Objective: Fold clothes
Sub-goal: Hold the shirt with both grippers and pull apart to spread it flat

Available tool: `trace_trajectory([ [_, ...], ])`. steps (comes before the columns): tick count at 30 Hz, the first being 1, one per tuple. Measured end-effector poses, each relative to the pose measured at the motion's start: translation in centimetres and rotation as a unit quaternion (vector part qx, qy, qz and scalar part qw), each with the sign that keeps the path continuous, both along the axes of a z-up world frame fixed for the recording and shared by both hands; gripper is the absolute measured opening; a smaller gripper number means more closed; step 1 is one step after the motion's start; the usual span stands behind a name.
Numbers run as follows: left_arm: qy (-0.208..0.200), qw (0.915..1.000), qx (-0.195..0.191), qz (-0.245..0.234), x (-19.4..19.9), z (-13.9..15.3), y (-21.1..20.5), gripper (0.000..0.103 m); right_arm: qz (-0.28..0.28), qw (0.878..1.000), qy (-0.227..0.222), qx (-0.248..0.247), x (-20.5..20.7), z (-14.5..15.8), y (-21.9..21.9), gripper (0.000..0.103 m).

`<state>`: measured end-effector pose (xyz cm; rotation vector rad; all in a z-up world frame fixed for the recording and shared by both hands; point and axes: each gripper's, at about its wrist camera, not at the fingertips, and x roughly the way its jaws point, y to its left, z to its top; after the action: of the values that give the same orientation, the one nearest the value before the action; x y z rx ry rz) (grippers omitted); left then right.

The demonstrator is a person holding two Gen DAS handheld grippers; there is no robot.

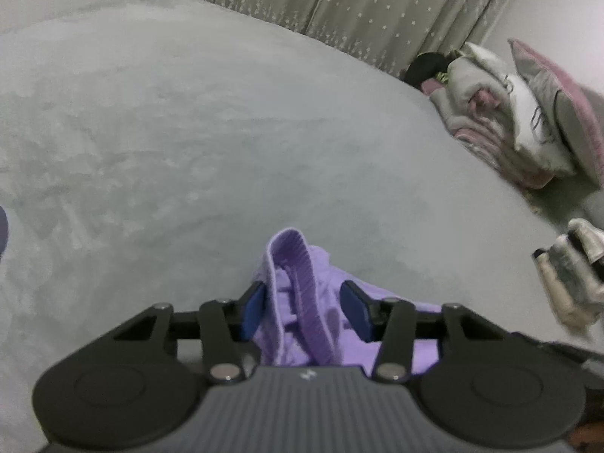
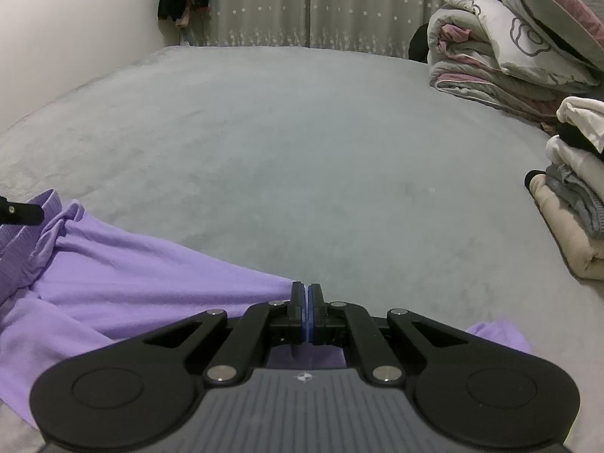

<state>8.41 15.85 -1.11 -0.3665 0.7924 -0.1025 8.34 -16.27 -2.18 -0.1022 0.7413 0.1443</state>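
Lower part of the lilac garment [image 1: 302, 324] hidden beneath my left gripper [image 1: 305, 307], its far side cut off at the right-wrist view's left edge, clothes stack [image 1: 570, 275] right of the garment blurred and cropped, dark bundle [image 1: 426, 66] beyond it unidentifiable

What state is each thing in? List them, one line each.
left gripper: open, collar between its pads
right gripper: shut on purple garment
purple garment: unfolded, crumpled on bed
folded clothes: stacked
quilt: folded
curtains: drawn
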Motion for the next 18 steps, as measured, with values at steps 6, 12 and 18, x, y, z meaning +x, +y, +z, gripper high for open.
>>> trace_trajectory([
  [6,-0.006,0.9998,0.02,0.003,-0.2,0.1,-0.4,0.009,-0.006,1.0,-0.008,-0.001,-0.2,0.1,0.0,0.003],
  [12,-0.044,0.998,0.034,0.031,-0.4,1.9,0.1,0.009,-0.023,0.998,-0.053,-0.005,-1.0,1.8,-0.4,0.003],
  [18,-0.056,0.9958,0.069,0.024,1.4,3.5,-0.2,0.008,-0.036,0.996,-0.079,-0.018,-0.2,4.1,-1.2,0.003],
])
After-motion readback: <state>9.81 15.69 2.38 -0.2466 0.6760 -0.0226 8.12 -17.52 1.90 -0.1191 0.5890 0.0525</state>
